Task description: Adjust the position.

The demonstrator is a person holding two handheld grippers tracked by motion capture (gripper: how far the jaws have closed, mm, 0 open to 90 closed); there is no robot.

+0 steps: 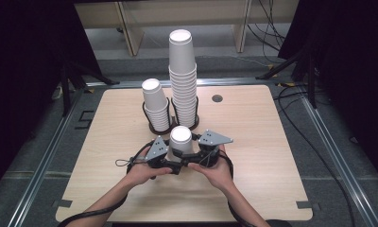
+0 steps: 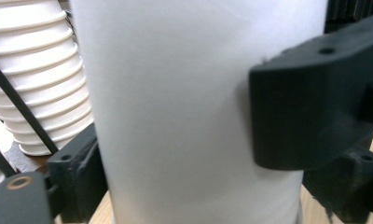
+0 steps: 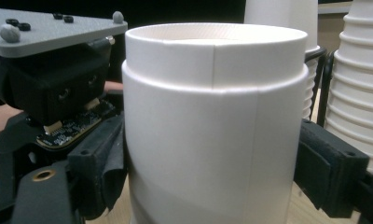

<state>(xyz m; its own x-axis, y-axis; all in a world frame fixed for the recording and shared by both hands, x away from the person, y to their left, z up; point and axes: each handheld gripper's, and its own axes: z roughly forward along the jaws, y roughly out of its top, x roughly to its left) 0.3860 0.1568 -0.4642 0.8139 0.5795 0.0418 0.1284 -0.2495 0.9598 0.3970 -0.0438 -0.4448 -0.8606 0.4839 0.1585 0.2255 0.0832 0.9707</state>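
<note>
A white paper cup [image 1: 181,139] stands upside down on the wooden table [image 1: 262,161], between both grippers. My left gripper [image 1: 170,160] reaches in from the left. In the left gripper view its black jaws press against the cup's wall [image 2: 175,116], so it [image 2: 175,158] is shut on the cup. My right gripper [image 1: 196,153] comes in from the right. In the right gripper view the cup [image 3: 208,130] sits between its jaws, and its pads [image 3: 327,168] stand at the cup's sides without squeezing it; this gripper [image 3: 212,172] is open.
Just behind the cup, a tall stack of inverted cups [image 1: 182,80] and a shorter stack [image 1: 155,104] stand in black wire holders [image 1: 151,126]. A round hole [image 1: 217,98] lies near the table's far edge. Cables run along the floor at the right.
</note>
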